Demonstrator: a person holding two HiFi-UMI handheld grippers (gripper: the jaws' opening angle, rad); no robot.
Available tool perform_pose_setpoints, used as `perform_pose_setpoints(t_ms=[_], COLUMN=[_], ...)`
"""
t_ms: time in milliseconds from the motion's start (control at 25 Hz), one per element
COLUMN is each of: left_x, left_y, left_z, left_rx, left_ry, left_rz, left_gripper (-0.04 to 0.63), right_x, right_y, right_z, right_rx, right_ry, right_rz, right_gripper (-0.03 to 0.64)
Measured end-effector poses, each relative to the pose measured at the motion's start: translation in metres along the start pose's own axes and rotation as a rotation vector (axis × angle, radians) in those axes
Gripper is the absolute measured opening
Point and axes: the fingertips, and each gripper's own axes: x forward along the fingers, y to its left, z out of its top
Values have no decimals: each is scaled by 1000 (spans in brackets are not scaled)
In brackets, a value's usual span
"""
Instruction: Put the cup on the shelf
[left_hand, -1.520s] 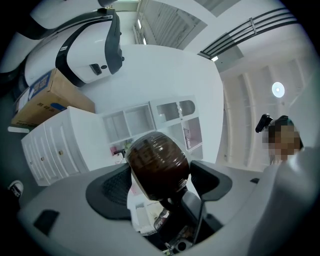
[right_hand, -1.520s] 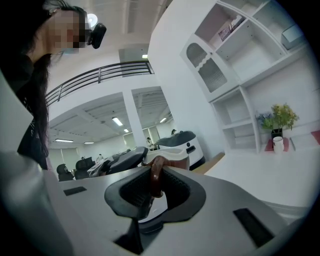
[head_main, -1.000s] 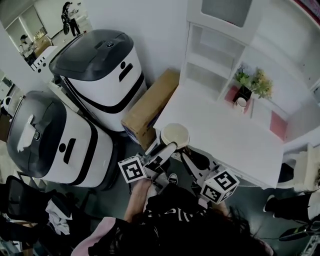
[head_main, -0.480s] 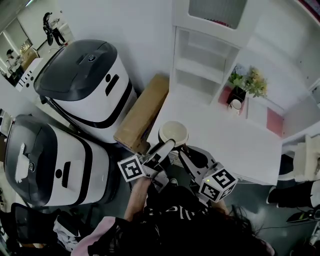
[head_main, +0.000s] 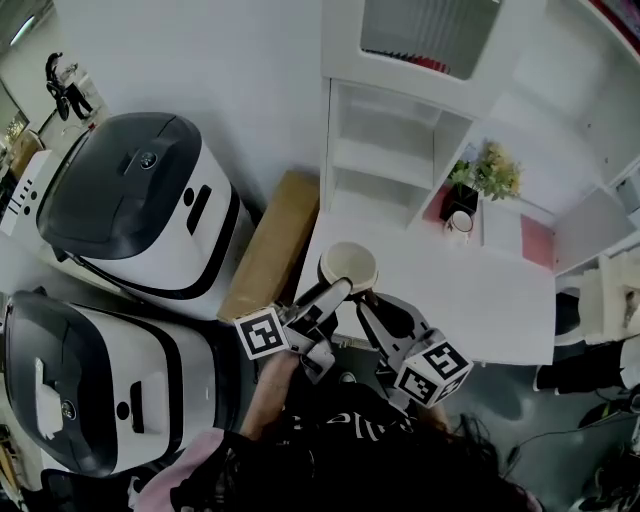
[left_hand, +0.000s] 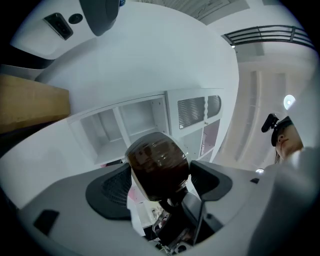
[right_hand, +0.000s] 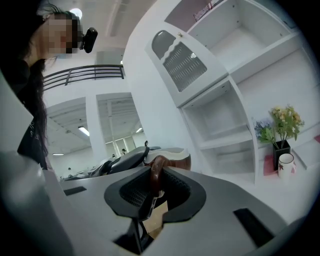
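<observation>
Holding the cup mid-carry short of the shelf, left gripper and right gripper likely need a forward lift

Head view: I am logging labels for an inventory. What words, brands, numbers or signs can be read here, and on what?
No text is readable.
Round logo on the upper white and dark grey machine: too small to read.
Left marker cube and right marker cube: black-and-white square patterns, no letters.
White print on the person's black garment: blurred.
Brown cup with a cream inside: no print shows.
</observation>
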Motion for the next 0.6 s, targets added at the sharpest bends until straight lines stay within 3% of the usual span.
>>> perform_pose_setpoints(t_ms=[600], left_x=[72], left_y=[35], left_z=[60], left_rx=[-8], left_ry=[181], left_rz=[-75], left_gripper=[365], right_x=[59], right_y=[-65], right_z=[39], right_rx=[19], right_ry=[-78], right_rz=[-177], right_gripper=[86])
